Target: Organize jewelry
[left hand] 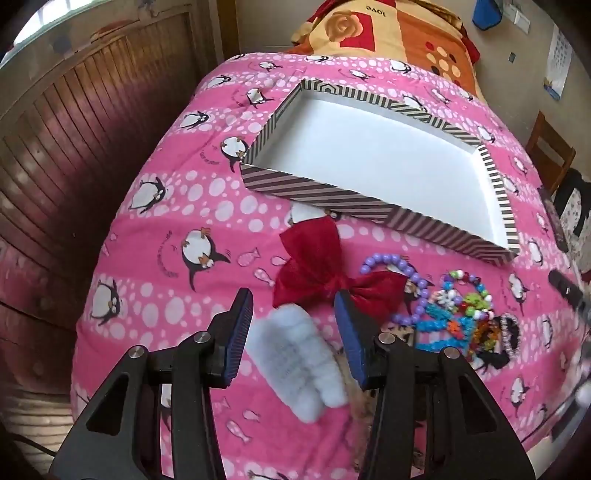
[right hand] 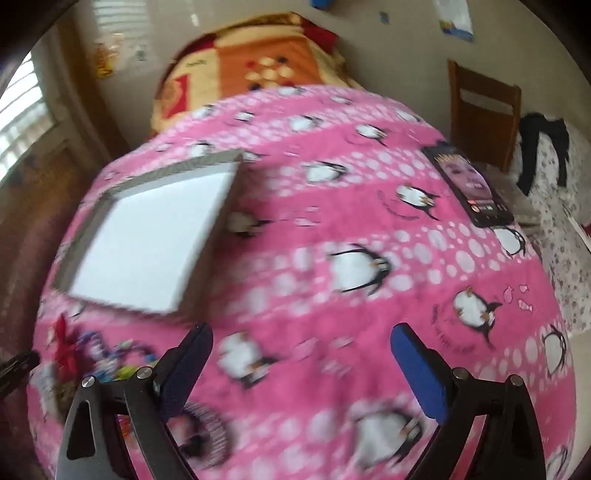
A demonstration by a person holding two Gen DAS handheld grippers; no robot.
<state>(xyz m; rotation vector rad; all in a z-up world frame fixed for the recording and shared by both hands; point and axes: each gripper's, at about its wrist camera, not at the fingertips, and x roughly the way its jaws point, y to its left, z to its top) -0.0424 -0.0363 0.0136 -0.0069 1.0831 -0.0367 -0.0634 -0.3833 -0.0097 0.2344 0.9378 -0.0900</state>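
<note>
A striped box (left hand: 317, 190) with an empty white inside lies on the pink penguin blanket. In front of it lie a red bow (left hand: 317, 269), a purple bead bracelet (left hand: 397, 266), a pile of colourful bead jewelry (left hand: 458, 314) and a white fluffy hair piece (left hand: 295, 365). My left gripper (left hand: 293, 295) is open, its fingers either side of the fluffy piece, just short of the bow. My right gripper (right hand: 301, 334) is open and empty over bare blanket; that view is blurred, with the box (right hand: 140, 240) at the left and the jewelry pile (right hand: 92, 362) at the lower left.
A phone (right hand: 469, 184) with a lit screen lies at the blanket's right edge. A wooden chair (right hand: 484, 107) stands beyond it. A folded orange quilt (left hand: 388, 29) sits at the far end. A wooden panel (left hand: 74, 147) runs along the left.
</note>
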